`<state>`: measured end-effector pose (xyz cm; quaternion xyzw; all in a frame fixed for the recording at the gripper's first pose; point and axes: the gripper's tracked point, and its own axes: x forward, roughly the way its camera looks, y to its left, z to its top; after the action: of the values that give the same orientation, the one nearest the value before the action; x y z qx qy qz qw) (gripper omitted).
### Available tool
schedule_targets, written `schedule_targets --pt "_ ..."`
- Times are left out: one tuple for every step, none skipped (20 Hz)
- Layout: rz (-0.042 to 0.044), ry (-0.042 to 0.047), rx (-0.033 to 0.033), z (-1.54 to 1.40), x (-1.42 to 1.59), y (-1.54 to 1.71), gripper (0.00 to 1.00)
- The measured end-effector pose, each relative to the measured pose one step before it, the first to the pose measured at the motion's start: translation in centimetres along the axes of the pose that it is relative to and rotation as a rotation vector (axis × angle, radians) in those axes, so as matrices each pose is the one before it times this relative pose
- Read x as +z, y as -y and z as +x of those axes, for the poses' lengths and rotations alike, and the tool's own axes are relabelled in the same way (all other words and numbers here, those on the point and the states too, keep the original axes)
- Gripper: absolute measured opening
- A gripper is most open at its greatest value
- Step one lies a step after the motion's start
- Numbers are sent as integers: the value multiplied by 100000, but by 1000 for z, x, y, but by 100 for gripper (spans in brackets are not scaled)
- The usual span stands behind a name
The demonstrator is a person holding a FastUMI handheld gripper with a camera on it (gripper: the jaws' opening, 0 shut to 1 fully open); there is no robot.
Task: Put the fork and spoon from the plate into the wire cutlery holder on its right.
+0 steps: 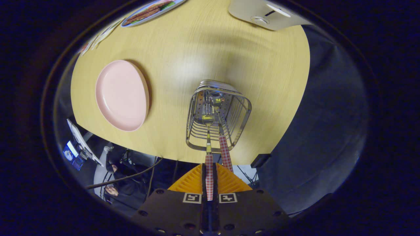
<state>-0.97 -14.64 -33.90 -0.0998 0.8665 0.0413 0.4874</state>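
Gripper (pixel 209 183): fingers are sitting pressed tight together, clamping the checked handle of one utensil between them; no gap showing betw. the two.
Held utensil (pixel 209 154): red/white checked handle is running fwd from betw. the fingers, metal neck is reaching down into the wire holder just ahead; head is sitting inside the basket. Can't tell if it's the fork or the spoon, head is blurred by wire and reflections.
Second utensil (pixel 225 152): same checked handle, just right of the held one, is leaning out over the near rim of the holder; head is down inside too. It's clear of the fingers.
Wire cutlery holder (pixel 244 113): metal basket w/ perforated far wall is standing upright on the table, directly ahead of the fingers, close to the near table edge, right of the plate.
Pink plate (pixel 121 95): is lying flat to the left of the holder, apart from it, w/ nothing on it.
Table (pixel 203 42): light wood top is carrying holder and plate.
Picture plate (pixel 149 11): far left, printed w/ food.
Pale device (pixel 262 13): far right on the table, rounded body w/ a slot.
Person (pixel 118 170): dark clothing, below the near left table edge.
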Motion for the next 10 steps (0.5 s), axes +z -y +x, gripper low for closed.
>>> schedule_targets --pt "-667 898 -571 -204 62 151 5" --pt "492 1723 -557 -72 293 99 5" --pt "-22 1283 -491 -146 314 -67 8" --pt "-2055 1834 -1177 -327 129 282 9" --pt "-1378 1971 -1361 -14 314 243 9" --pt "-583 3029 -1637 -359 448 199 8" --pt "-888 3795 -1047 -359 534 242 8" --pt "-1067 4492 -1721 -94 431 311 8" --pt "-235 4425 -688 -463 437 35 10" --pt "-373 4460 293 -170 289 -256 11"
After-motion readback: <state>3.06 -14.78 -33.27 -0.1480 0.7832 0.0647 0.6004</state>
